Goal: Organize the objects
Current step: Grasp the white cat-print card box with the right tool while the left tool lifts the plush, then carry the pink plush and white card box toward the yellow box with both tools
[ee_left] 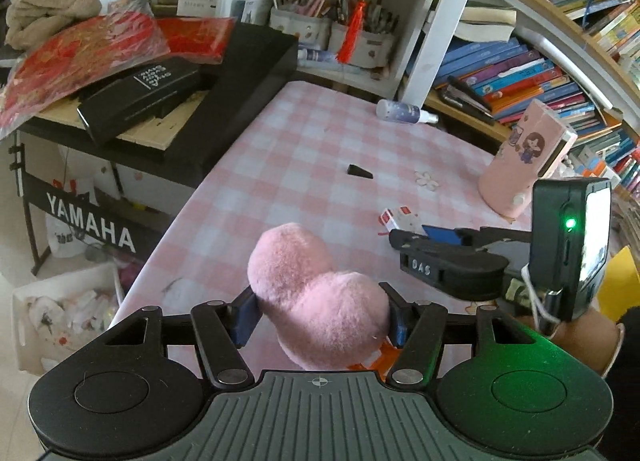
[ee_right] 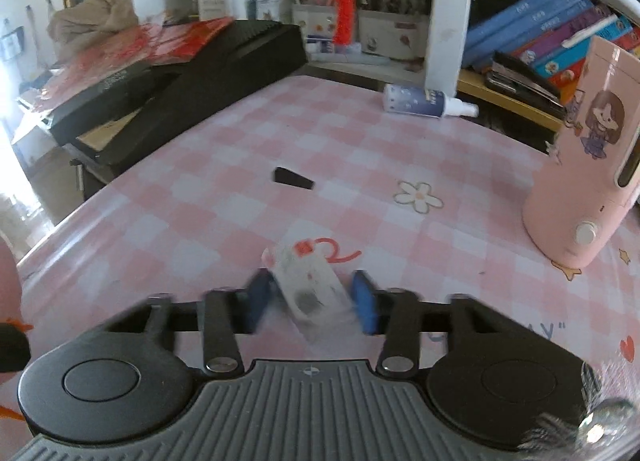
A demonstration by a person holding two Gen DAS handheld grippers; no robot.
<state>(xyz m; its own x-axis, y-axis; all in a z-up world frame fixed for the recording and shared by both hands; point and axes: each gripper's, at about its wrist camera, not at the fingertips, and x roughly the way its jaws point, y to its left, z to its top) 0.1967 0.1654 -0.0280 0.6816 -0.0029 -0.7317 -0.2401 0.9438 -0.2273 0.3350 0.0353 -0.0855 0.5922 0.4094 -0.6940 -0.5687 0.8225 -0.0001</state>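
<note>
My left gripper (ee_left: 320, 317) is shut on a pink fluffy plush (ee_left: 316, 293) and holds it over the near edge of the pink checked table (ee_left: 304, 149). My right gripper (ee_right: 312, 297) is around a small white packet with a red label (ee_right: 310, 281) that lies on the table; the blue pads (ee_right: 364, 301) stand beside it with small gaps, and the image is blurred. The right gripper also shows in the left wrist view (ee_left: 412, 245), next to the packet (ee_left: 396, 217).
A small black wedge (ee_right: 292, 178) lies mid-table. A pink cartoon-printed container (ee_right: 584, 165) stands at the right. A spray bottle (ee_right: 424, 101) lies at the far edge. A black keyboard case (ee_right: 192, 93) borders the left. Bookshelves (ee_left: 520, 73) stand behind.
</note>
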